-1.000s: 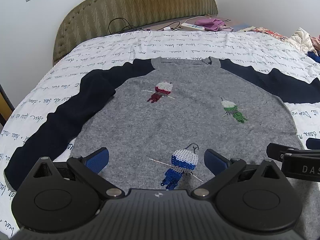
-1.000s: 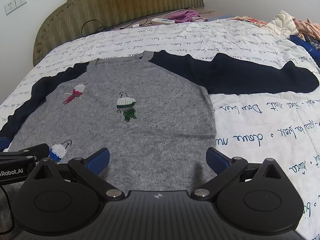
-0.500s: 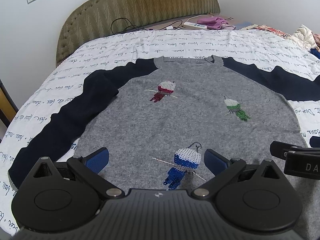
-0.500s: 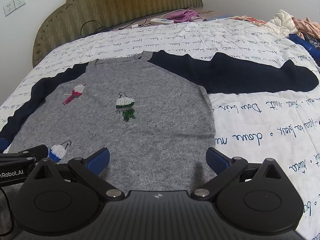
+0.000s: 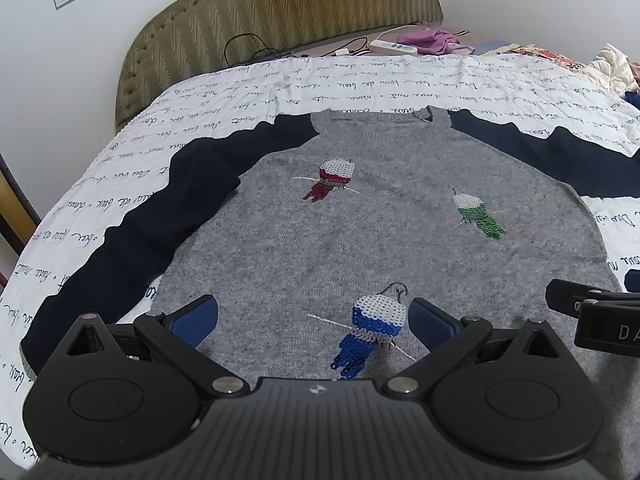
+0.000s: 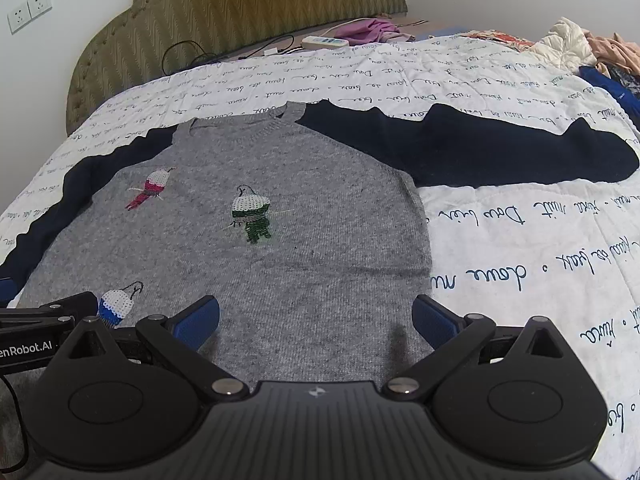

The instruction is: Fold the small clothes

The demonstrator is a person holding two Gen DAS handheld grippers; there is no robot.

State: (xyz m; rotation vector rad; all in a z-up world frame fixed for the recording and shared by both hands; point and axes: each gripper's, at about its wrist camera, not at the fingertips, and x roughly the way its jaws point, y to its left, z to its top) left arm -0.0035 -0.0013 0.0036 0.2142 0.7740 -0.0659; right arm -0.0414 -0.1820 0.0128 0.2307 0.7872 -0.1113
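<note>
Likely to bunch the grey sweater on the quilted bed if lifted unevenly; left gripper and right gripper fingers spread wide, grasping nothing.

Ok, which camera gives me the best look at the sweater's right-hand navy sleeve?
The right wrist view. There the sleeve lies stretched out across the quilt, visible all the way to its cuff end. In the left wrist view the same sleeve runs off the picture's right edge, so its end is cut off.

Sweater hem hidden behind gripper bodies; quilt script illegible.
</note>
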